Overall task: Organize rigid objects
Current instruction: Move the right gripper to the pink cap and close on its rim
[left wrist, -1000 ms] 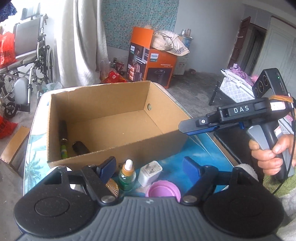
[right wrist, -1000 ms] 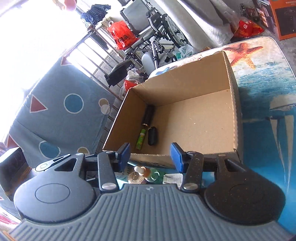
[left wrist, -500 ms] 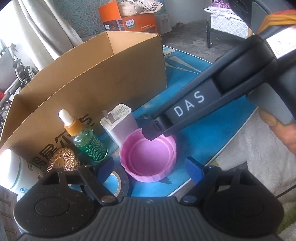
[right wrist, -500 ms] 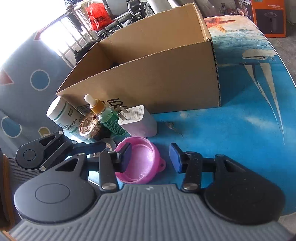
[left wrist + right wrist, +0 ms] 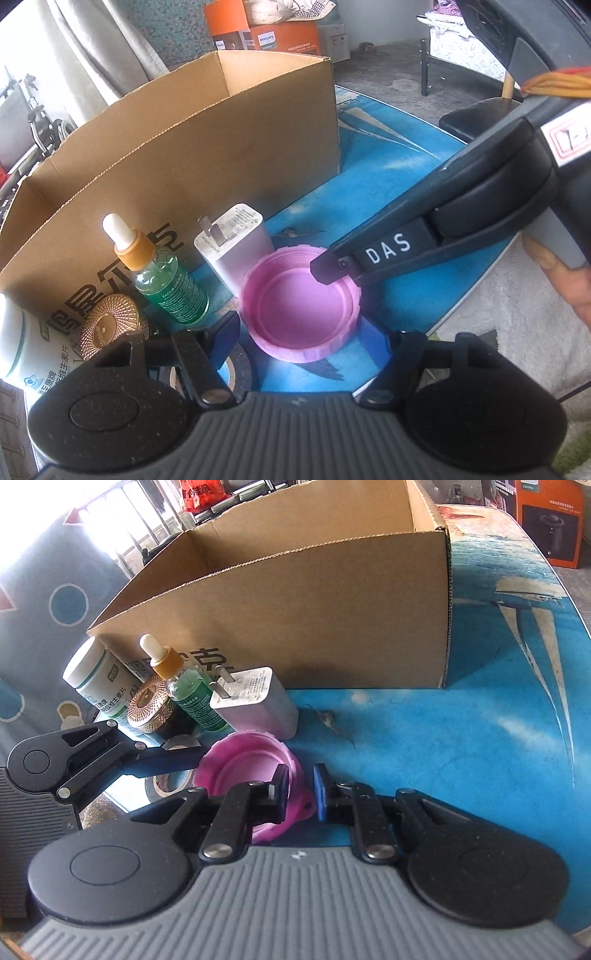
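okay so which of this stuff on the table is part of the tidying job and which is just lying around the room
Job: round pink plastic lid gripped by right gripper; green glass dropper bottle; white plug adapter; open brown cardboard box.

Lying about: orange appliance carton; folded wheelchair.

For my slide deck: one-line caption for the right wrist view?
Right tool clamps the pink lid's rim beside the cardboard box on the blue table.

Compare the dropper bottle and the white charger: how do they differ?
The dropper bottle is green and round with an orange collar; the charger is a plain white block. The bottle ends in a white dropper tip, the charger in metal prongs. Both stand on the blue table, in front of the box.
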`<control>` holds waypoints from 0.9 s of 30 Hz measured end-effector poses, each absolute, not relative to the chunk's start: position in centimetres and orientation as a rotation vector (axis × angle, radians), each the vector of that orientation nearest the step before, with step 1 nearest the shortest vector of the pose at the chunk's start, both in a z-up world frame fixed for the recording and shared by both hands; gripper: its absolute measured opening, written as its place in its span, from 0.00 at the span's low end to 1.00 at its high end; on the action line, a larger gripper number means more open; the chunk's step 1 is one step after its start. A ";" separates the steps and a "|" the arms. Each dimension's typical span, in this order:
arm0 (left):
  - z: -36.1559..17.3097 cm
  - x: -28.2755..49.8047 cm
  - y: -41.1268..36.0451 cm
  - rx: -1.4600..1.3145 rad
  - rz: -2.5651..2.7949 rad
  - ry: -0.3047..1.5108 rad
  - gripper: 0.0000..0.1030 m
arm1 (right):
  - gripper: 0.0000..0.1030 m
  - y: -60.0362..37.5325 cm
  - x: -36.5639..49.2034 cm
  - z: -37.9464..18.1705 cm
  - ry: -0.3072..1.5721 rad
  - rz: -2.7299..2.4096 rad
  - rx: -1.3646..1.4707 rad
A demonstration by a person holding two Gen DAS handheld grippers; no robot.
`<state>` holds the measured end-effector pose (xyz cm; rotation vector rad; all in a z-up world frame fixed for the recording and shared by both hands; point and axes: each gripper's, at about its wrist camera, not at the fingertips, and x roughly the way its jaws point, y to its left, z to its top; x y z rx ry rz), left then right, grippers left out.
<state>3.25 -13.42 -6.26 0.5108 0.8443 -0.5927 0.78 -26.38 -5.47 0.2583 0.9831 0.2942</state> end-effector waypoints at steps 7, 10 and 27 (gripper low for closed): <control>-6.5 3.2 -15.6 0.520 -0.643 0.843 0.69 | 0.13 -28.2 -0.3 -5.4 0.983 0.247 0.280; -6.6 3.4 -16.0 0.528 -0.654 0.845 0.70 | 0.13 -28.7 -0.7 -5.5 0.982 0.235 0.289; -6.3 3.1 -16.8 0.534 -0.653 0.836 0.72 | 0.14 -29.1 -1.5 -5.6 0.963 0.234 0.320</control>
